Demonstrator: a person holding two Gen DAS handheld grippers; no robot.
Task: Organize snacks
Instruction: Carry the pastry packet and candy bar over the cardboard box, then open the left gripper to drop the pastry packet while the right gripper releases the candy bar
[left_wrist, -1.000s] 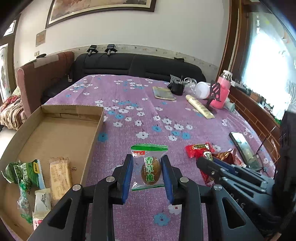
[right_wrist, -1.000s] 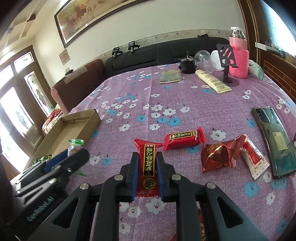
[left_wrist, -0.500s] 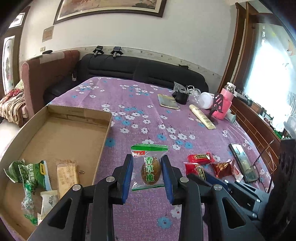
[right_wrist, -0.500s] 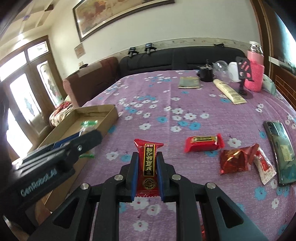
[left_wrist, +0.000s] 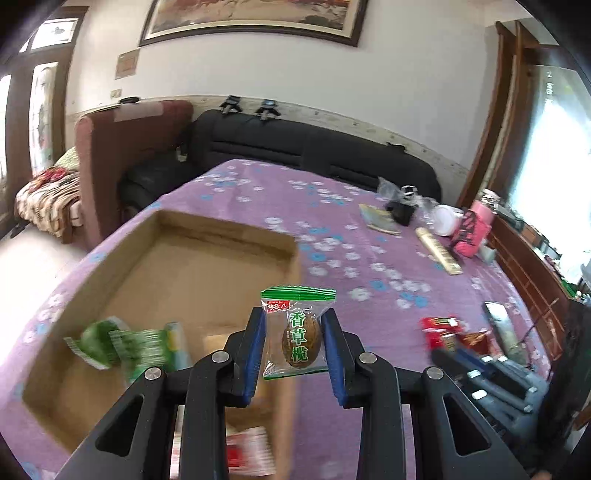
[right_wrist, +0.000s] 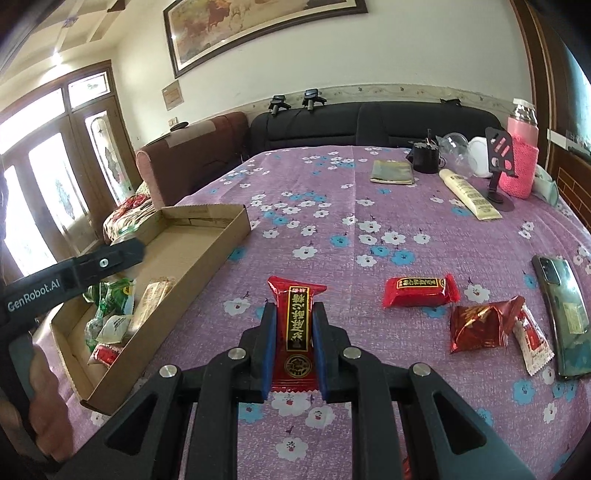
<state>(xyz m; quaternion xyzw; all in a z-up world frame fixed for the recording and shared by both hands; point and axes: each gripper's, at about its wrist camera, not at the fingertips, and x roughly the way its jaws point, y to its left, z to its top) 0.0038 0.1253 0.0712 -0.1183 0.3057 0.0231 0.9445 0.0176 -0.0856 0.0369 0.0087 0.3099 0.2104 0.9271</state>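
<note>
My left gripper (left_wrist: 295, 345) is shut on a clear green-topped olive snack packet (left_wrist: 297, 334), held above the right wall of the open cardboard box (left_wrist: 207, 258). Green, white and red packets (left_wrist: 140, 347) lie in the box's near end. My right gripper (right_wrist: 293, 334) is shut on a red snack bar with a black label (right_wrist: 296, 325), above the purple flowered cloth. To its right lie a red bar (right_wrist: 419, 291), a crumpled red wrapper (right_wrist: 480, 325) and a red-and-white sachet (right_wrist: 532, 343). The left gripper's arm (right_wrist: 74, 271) shows over the box (right_wrist: 207, 229) in the right wrist view.
A phone (right_wrist: 563, 310) lies at the cloth's right edge. Far back stand a pink bottle (right_wrist: 521, 162), a phone stand (right_wrist: 498, 173), a cream tube (right_wrist: 469, 194), a booklet (right_wrist: 393, 171) and a black cup (right_wrist: 426, 157). A black sofa (right_wrist: 369, 123) and a red-brown armchair (right_wrist: 184, 162) stand behind.
My left gripper has carried the olive packet leftward, from over the cloth to over the box's right wall. The right gripper has rolled upright and kept its red bar.
</note>
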